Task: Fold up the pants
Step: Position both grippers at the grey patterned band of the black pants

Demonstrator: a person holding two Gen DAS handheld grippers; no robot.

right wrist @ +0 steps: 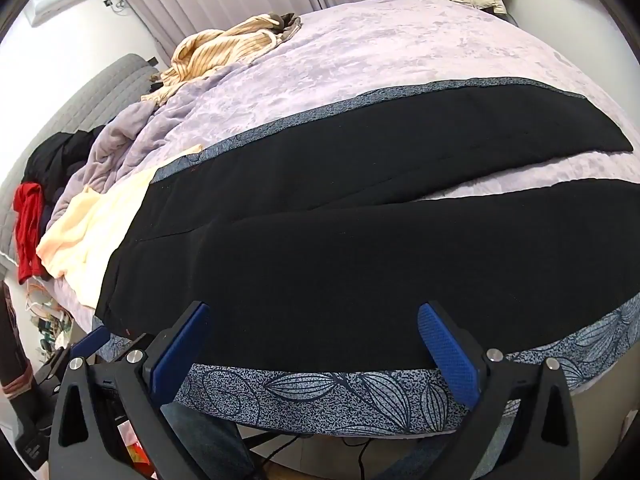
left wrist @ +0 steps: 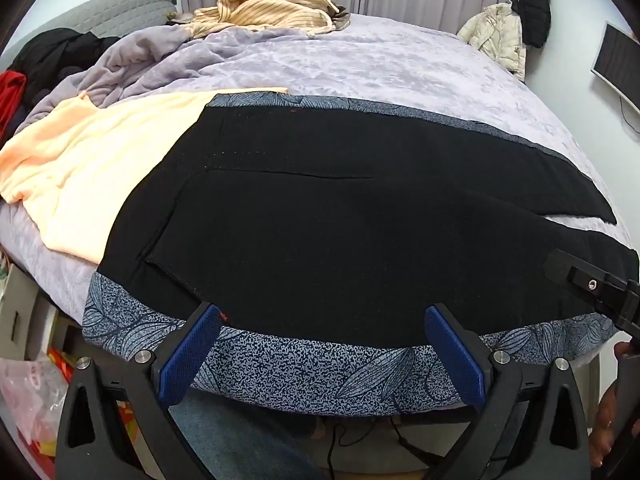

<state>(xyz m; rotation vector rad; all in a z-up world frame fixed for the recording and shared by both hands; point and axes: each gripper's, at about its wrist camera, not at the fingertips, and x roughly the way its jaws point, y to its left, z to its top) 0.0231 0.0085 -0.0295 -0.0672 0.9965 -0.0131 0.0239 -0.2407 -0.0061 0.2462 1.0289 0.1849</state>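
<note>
Black pants [left wrist: 320, 216] lie flat on a blue leaf-patterned cloth [left wrist: 304, 368] at the bed's near edge, waist to the left, two legs spreading apart to the right. They show in the right wrist view too [right wrist: 340, 272]. My left gripper [left wrist: 324, 316] is open and empty, its blue pads [left wrist: 192, 344] over the near hem side of the pants by the waist. My right gripper [right wrist: 314, 312] is open and empty, over the near leg; part of it shows at the right of the left wrist view [left wrist: 592, 288].
A peach garment [left wrist: 88, 160] lies left of the pants. A striped beige top [left wrist: 264, 8] sits at the far side of the lavender bedspread [left wrist: 400, 64]. Dark and red clothes [left wrist: 24, 76] pile by the headboard. Bags and cables are on the floor below the bed edge.
</note>
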